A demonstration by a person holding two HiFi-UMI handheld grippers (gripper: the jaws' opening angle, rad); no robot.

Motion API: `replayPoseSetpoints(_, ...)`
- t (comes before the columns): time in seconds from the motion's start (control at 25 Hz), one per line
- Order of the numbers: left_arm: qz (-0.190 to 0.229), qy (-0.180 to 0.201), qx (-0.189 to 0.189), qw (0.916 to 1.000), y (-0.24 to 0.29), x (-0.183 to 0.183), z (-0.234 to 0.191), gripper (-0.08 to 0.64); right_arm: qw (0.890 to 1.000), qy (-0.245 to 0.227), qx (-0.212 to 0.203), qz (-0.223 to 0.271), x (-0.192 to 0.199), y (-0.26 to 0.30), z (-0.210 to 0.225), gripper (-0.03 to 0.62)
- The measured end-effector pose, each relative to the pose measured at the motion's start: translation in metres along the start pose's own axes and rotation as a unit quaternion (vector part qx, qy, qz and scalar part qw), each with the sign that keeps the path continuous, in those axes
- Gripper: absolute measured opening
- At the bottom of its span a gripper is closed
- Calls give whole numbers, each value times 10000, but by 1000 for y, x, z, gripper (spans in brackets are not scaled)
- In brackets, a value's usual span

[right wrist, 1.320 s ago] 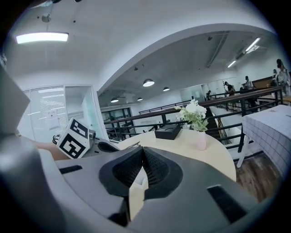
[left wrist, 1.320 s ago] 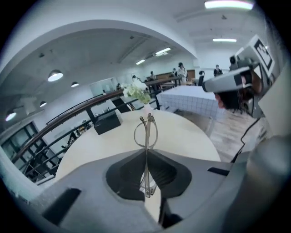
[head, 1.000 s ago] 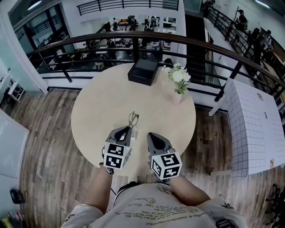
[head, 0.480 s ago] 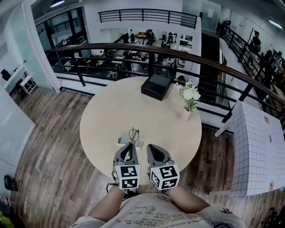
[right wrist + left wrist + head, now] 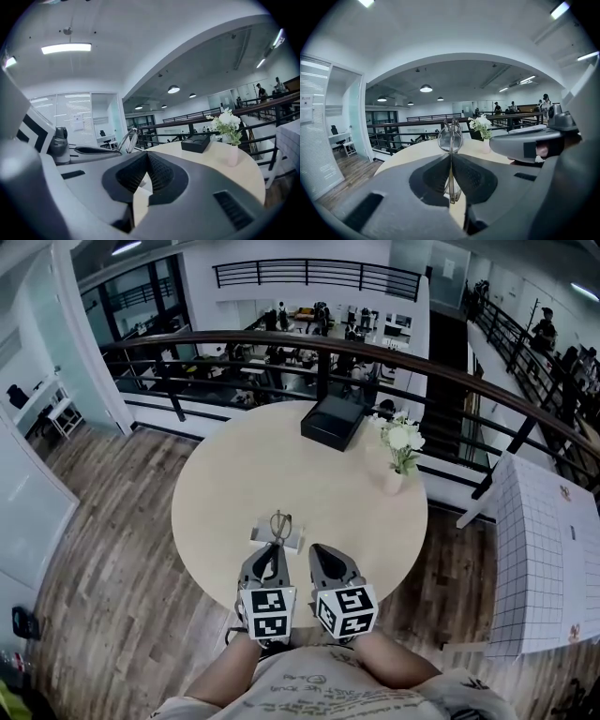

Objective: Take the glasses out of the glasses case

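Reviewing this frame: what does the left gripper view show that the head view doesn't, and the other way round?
Only the left gripper view: the left tool has its jaws shut on the frame of the glasses, a lens standing up past the tips, with ceiling lamps overhead.
Only the head view: the marker cubes on both tools, the person's shirt, and the table's full round outline.
Both: the table, the flowers in a vase, the right tool and the railing.

My left gripper has matt grey plastic jaws, ribbed inside. The glasses have thin, shiny metal rims. The table is smooth, matt beige.
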State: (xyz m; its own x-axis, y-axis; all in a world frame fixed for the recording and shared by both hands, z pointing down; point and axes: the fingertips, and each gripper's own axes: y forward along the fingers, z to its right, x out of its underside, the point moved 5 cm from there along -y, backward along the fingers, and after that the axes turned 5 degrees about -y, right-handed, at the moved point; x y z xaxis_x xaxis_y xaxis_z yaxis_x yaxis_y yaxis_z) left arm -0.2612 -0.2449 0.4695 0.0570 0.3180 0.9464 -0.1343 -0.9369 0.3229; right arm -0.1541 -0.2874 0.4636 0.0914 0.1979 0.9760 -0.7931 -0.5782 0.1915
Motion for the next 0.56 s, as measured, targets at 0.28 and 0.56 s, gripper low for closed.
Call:
replayPoseSetpoints(0.28, -77, 5, 80, 9999, 4, 6, 4, 29, 10000, 24, 21, -28, 4, 0, 4, 15)
replayPoseSetpoints(0.56, -117, -21, 74, 9999, 5, 5, -5, 29, 10000, 11, 31, -58, 3, 6, -1, 15)
